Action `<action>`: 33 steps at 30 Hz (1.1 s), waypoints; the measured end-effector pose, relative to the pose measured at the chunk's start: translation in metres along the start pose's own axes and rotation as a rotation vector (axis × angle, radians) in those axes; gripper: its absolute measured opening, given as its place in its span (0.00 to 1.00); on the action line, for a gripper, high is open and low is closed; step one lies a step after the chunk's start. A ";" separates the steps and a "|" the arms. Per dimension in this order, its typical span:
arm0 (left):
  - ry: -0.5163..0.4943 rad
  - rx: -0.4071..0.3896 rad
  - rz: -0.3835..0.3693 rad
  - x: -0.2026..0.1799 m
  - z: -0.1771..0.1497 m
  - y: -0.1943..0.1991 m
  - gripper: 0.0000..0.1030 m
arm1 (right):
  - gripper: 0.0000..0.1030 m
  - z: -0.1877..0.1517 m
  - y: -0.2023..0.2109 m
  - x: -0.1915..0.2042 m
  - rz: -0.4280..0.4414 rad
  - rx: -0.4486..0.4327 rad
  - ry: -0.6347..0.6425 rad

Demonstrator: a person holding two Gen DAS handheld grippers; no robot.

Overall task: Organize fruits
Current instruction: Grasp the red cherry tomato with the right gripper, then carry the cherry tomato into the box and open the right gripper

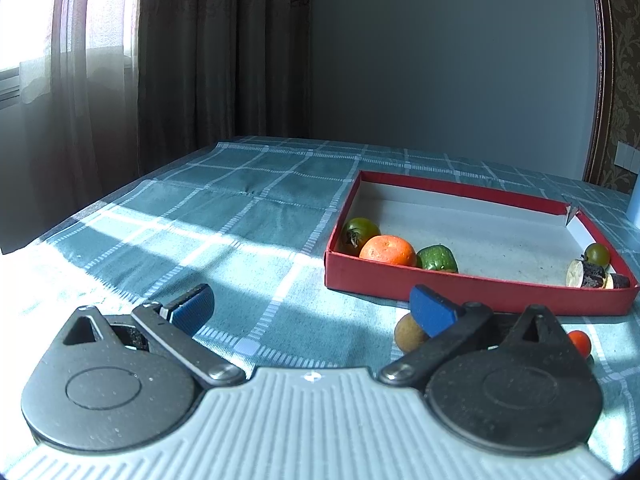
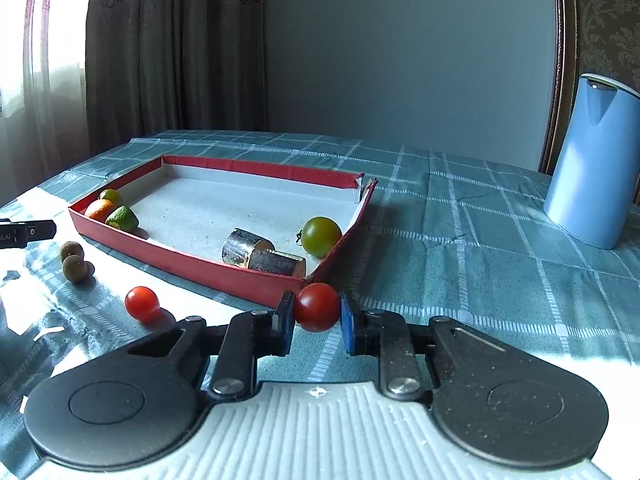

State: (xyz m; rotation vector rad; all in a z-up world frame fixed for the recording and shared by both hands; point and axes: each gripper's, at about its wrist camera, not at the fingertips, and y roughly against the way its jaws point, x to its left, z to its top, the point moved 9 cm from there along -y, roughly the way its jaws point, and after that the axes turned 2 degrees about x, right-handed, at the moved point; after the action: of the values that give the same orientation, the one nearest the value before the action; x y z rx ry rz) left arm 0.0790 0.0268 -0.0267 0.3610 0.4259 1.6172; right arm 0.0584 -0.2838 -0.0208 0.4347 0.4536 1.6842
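Note:
A shallow red box [image 2: 192,266] [image 1: 480,290] lies on the checked cloth. Inside its left end sit a green tomato [image 1: 360,232], an orange [image 1: 387,251] and a green fruit [image 1: 437,259]. At its right end are another green tomato [image 2: 321,236] and two dark cut pieces [image 2: 264,256]. My right gripper [image 2: 316,314] is shut on a red cherry tomato [image 2: 317,307], just in front of the box's near corner. A second red cherry tomato [image 2: 141,302] lies loose on the cloth. My left gripper [image 1: 316,312] is open over the cloth, a brown fruit [image 1: 409,333] behind its right finger.
Two small brown fruits [image 2: 73,261] lie left of the box in the right wrist view. A tall blue jug [image 2: 592,164] stands at the far right. Curtains and a window are on the left, a grey wall behind. The table's far edge runs past the box.

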 end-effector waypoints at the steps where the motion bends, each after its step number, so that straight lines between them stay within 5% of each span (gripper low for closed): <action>1: 0.001 0.001 0.002 0.000 0.000 0.000 1.00 | 0.22 0.006 0.002 0.001 0.000 -0.016 -0.001; 10: 0.002 0.015 0.000 0.001 -0.001 -0.003 1.00 | 0.22 0.040 -0.025 0.012 0.005 -0.038 -0.011; 24: 0.014 0.015 -0.006 0.002 -0.001 -0.003 1.00 | 0.22 0.025 -0.074 0.008 -0.028 0.055 -0.025; 33: 0.061 0.026 -0.032 0.009 -0.002 -0.004 1.00 | 0.24 0.024 -0.070 0.003 -0.021 0.034 -0.070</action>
State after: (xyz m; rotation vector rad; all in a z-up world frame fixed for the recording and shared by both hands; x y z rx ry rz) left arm 0.0803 0.0363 -0.0306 0.3240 0.4970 1.5952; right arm 0.1293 -0.2692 -0.0367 0.5101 0.4344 1.6376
